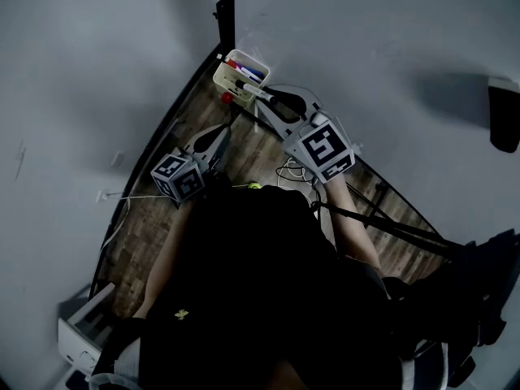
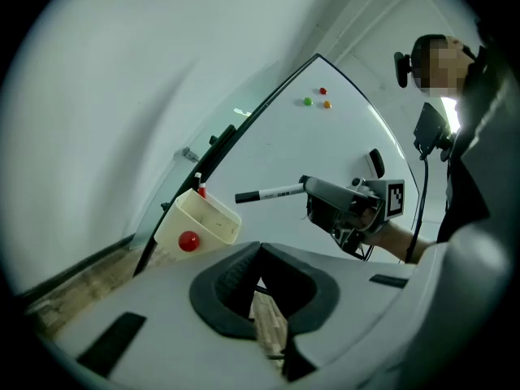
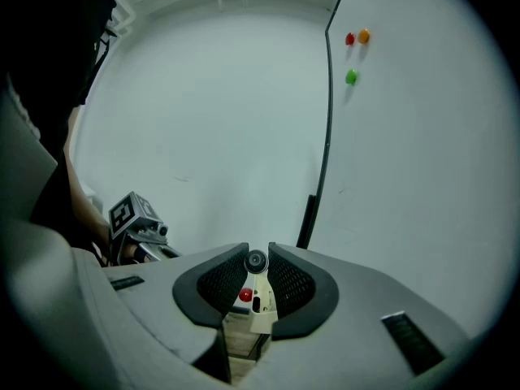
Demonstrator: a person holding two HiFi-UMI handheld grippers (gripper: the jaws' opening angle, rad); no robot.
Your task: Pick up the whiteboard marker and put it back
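- Marker [image 2: 272, 192] is clamped in our right gripper [image 3: 257, 254]; the jaws are closed partway around its barrel, which we see end-on between the pads.
- It lies about level, with its dark cap pointing toward the cream tray [image 2: 213, 215] at the whiteboard [image 2: 341, 145] edge, close to the rim but outside it.
- Our left gripper [image 2: 260, 254] holds nothing, and its jaw tips meet.
- A red magnet [image 2: 188, 240] sticks to the tray's front, and other pens [image 1: 248, 71] lie inside.

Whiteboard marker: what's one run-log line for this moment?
right claw: shut on whiteboard marker | left claw: shut, empty | marker: not yet in cream holder
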